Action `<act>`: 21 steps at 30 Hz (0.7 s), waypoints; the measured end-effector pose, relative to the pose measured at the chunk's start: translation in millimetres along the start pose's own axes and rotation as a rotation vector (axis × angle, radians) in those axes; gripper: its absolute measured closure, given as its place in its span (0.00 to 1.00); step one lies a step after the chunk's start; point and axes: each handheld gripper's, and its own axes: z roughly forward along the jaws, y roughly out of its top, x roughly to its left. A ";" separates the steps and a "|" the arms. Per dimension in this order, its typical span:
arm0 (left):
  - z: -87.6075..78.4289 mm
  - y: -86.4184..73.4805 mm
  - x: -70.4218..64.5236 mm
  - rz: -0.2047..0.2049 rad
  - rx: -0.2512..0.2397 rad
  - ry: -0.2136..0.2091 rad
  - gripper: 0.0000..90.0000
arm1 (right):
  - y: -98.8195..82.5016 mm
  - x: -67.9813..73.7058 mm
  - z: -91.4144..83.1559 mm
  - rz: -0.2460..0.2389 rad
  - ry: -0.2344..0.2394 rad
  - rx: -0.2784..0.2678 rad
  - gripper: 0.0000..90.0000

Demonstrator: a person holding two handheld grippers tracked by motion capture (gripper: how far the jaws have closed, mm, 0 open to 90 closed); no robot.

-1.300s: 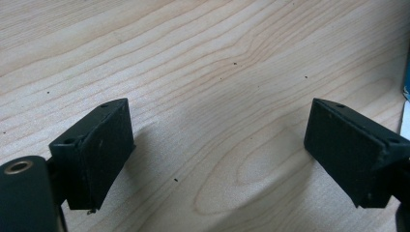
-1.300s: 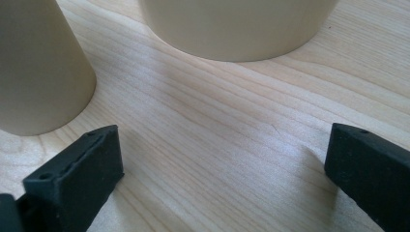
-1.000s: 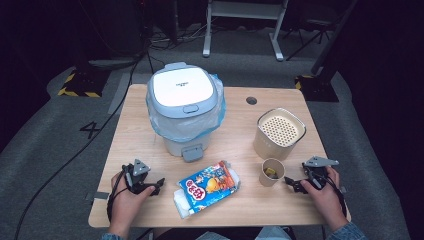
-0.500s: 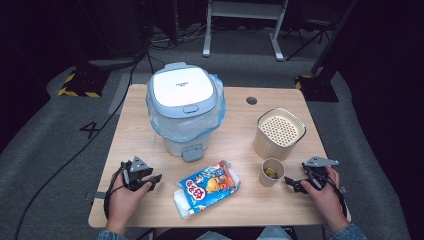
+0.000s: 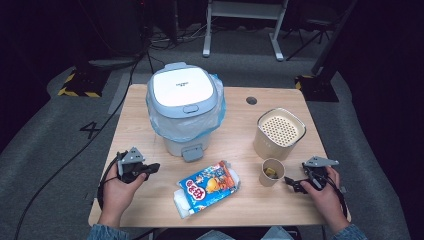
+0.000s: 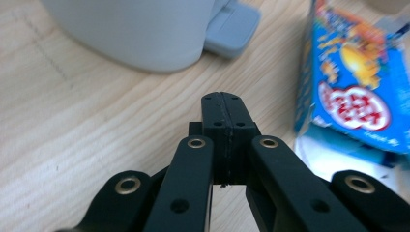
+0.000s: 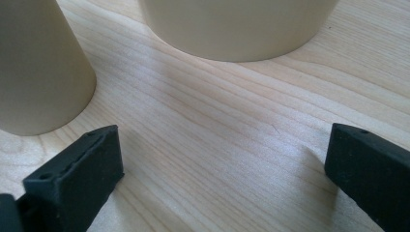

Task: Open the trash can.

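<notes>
Snack packet (image 5: 208, 186) — laid flat at the near edge of the table (image 5: 140, 102), just before the pedal bin (image 5: 184, 111) — is flanked by the left gripper (image 5: 150, 168), jaws just pressed together on nothing, and the right gripper (image 5: 295, 183), spread beside the paper cup (image 5: 272, 171), presumably kept ready for it.
</notes>
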 end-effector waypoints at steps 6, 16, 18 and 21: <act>-7.2 17.6 0.5 0.042 -0.027 -0.046 1.00 | 0.0 0.0 0.0 0.000 0.000 0.000 0.00; -25.3 62.6 -3.1 0.122 -0.103 -0.094 1.00 | 0.2 -2.0 0.1 -0.016 0.018 0.001 0.00; -27.1 70.5 -4.1 0.134 -0.114 -0.104 1.00 | 0.2 -1.9 0.1 -0.016 0.017 0.001 0.00; -28.5 78.5 -5.0 0.150 -0.116 -0.111 1.00 | 0.3 -1.8 0.2 -0.014 0.016 0.001 0.00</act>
